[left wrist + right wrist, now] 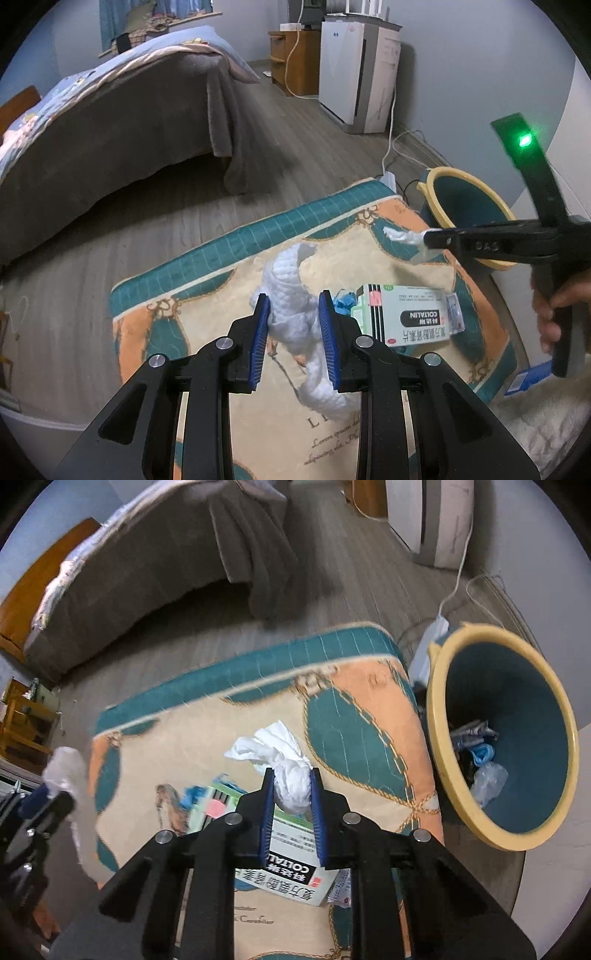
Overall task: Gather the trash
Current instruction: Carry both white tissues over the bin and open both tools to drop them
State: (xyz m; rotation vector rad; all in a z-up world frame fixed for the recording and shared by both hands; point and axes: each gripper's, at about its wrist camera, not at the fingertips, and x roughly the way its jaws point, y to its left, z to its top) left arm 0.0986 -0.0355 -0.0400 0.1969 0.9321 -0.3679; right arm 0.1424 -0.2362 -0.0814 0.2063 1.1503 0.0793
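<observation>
Inside the bin (517, 734) – crumpled scraps, too blurred to identify

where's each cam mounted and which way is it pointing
Left wrist: rides the left gripper, aimed steeply down at the mat; its pads clamp a white tissue wad; the right gripper and a hand show too.
Right wrist: rides the right gripper, aimed down at the mat; pads clamp a knotted white bag; the left gripper sits at the left edge.
Shared: medicine box, bin, bed.
</observation>
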